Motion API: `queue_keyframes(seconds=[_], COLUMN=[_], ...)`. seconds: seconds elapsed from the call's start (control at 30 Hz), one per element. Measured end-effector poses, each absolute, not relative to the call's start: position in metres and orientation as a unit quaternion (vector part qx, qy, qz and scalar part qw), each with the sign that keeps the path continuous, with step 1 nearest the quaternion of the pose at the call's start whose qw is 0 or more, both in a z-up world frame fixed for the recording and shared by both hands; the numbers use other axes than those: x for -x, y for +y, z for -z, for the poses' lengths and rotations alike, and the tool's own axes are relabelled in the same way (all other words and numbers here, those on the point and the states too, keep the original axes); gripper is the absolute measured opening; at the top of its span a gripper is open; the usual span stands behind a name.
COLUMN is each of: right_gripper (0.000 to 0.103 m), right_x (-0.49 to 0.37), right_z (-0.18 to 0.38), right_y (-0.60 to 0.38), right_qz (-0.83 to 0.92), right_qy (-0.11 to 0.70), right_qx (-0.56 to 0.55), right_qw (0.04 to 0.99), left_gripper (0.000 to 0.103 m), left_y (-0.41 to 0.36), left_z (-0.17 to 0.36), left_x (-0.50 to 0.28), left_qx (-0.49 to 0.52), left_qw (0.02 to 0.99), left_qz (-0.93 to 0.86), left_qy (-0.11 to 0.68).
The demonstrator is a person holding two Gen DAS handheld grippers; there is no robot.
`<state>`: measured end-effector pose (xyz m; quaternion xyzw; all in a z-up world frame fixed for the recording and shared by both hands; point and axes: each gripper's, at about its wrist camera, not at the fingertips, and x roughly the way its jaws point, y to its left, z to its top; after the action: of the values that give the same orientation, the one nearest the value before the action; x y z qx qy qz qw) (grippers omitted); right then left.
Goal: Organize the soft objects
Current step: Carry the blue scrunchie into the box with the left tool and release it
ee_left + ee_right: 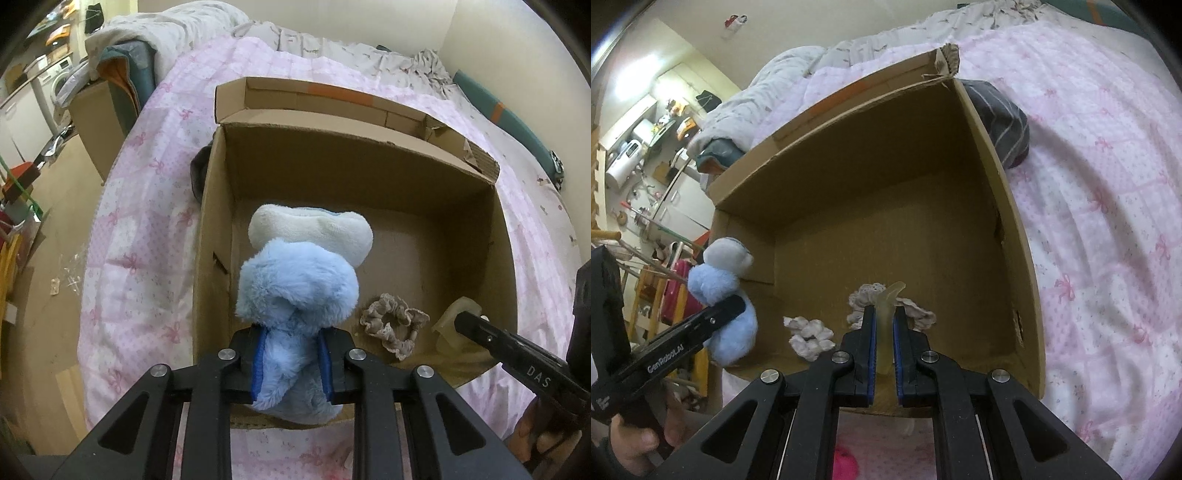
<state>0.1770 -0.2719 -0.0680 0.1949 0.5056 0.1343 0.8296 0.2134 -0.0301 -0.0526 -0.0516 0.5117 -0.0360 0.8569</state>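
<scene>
My left gripper [292, 334] is shut on a blue and white plush toy [299, 280] and holds it over the near left part of the open cardboard box [354, 147]. The plush also shows in the right wrist view [720, 291]. My right gripper [884, 314] is shut on a pale translucent soft piece [886, 314], over the box's near edge; it also shows in the left wrist view [454, 317]. A beige lace scrunchie [393, 325] lies on the box floor, and shows in the right wrist view [809, 334].
The box [849, 155] stands on a bed with a pink patterned quilt [147, 206]. A dark striped cushion [1001, 122] lies against the box's outer wall. A pink thing [846, 463] lies on the bed below my right gripper. Room clutter stands far left.
</scene>
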Motion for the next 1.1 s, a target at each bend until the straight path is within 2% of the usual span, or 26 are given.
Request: queue_keyframes(seconds=[0.23, 0.33, 0.4, 0.5, 0.97, 1.03, 1.1], right_gripper=[0.010, 0.010, 0.010, 0.010, 0.011, 0.015, 0.029], right_x=[-0.179, -0.181, -0.181, -0.180, -0.179, -0.178, -0.179], right_z=[0.068, 0.068, 0.068, 0.068, 0.068, 0.068, 0.067], right_y=[-0.264, -0.264, -0.265, -0.265, -0.266, -0.266, -0.266], right_qz=[-0.140, -0.139, -0.139, -0.139, -0.142, -0.141, -0.134], right_qy=[0.510, 0.511, 0.510, 0.510, 0.507, 0.507, 0.507], right_qx=[-0.187, -0.189, -0.190, -0.190, -0.190, -0.185, -0.184], right_qw=[0.828, 0.827, 0.827, 0.827, 0.828, 0.830, 0.831], left_gripper=[0.029, 0.042, 0.057, 0.065, 0.066, 0.066, 0.067], left_y=[-0.030, -0.031, -0.032, -0.035, -0.035, -0.034, -0.034], left_z=[0.053, 0.052, 0.050, 0.045, 0.043, 0.043, 0.042], left_x=[-0.213, -0.211, -0.209, -0.207, -0.209, -0.209, -0.209], left_qx=[0.050, 0.045, 0.037, 0.026, 0.019, 0.021, 0.020], left_qw=[0.857, 0.859, 0.863, 0.869, 0.869, 0.870, 0.872], left_qz=[0.029, 0.031, 0.026, 0.024, 0.015, 0.015, 0.015], left_qy=[0.512, 0.509, 0.504, 0.494, 0.494, 0.492, 0.489])
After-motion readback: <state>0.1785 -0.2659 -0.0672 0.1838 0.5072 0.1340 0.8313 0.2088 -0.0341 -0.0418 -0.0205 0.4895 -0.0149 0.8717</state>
